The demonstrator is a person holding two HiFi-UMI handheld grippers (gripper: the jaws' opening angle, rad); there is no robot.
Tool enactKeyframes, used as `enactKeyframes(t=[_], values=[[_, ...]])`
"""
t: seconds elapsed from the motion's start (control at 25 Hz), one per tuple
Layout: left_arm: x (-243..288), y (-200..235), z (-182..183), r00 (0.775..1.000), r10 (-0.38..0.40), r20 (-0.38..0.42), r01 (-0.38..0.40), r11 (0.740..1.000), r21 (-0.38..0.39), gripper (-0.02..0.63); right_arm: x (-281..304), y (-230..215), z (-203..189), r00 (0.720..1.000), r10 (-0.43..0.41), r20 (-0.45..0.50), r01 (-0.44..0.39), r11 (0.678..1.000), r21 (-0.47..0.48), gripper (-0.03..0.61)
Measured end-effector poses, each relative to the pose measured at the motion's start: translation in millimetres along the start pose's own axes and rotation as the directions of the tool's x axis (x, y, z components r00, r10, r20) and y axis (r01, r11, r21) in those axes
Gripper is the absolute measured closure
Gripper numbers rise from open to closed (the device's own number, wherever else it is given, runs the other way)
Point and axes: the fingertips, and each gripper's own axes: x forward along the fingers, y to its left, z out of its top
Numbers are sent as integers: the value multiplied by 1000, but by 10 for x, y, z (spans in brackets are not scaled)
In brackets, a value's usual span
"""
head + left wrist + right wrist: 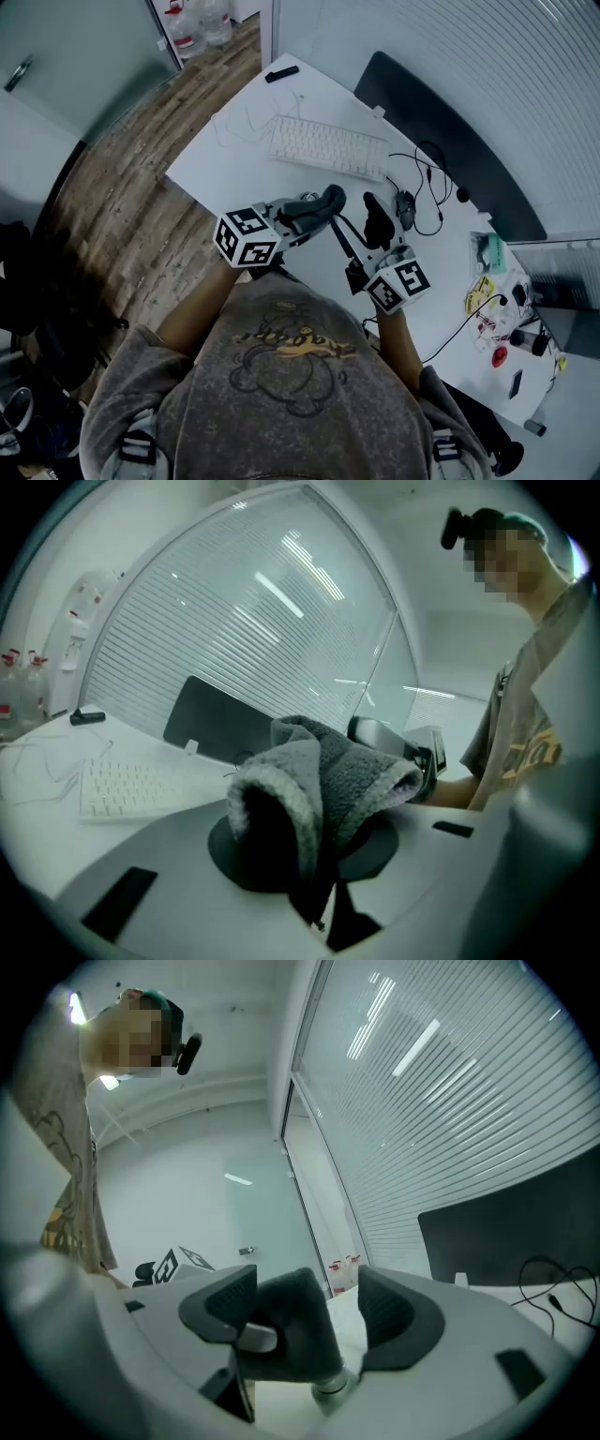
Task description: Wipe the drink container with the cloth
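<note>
So both claws are up in the air over the white counter (234, 150), nothing is sitting on it but the keyboard (328, 148) and cables. The left claw (295, 217) is clamped on the grey cloth (319, 780), which is bunched up and flops over the jaws. The right claw (305, 1312) has the dark drink container (378, 223) gripped between wide-set jaws. It sits snug against one pad, with a sliver of daylight by the other, metal cap end toward the camera. The bit that matters: the container is just to the right of the cloth, close but apparently not touching yet. Its long axis runs away from the person, so I'd guess the cloth hand closes that gap sideways and rubs along the body.
</note>
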Motion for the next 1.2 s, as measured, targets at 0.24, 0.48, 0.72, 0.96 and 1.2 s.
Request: enactKeyframes(t=[0.24,0.48,0.72,0.96,1.2], values=[[-414,151,305,981,156,113,-164,985,62,540,-37,-24,-101,999,-19,-31,17,999,-49,256],[-740,282,429,932,300,205,-328,937,122,540,-7,-35,-215,999,-26,-45,24,998,-58,269],[-919,425,388,885,381,267,-426,895,135,540,42,-35,-347,998,-19,-59,15,997,-78,343],[-957,542,245,860,429,277,-472,874,110,540,47,-55,-512,995,-32,-94,23,995,-98,438],[-939,607,134,853,446,271,-485,869,98,540,65,-73,-638,992,-60,-107,46,991,-127,521]])
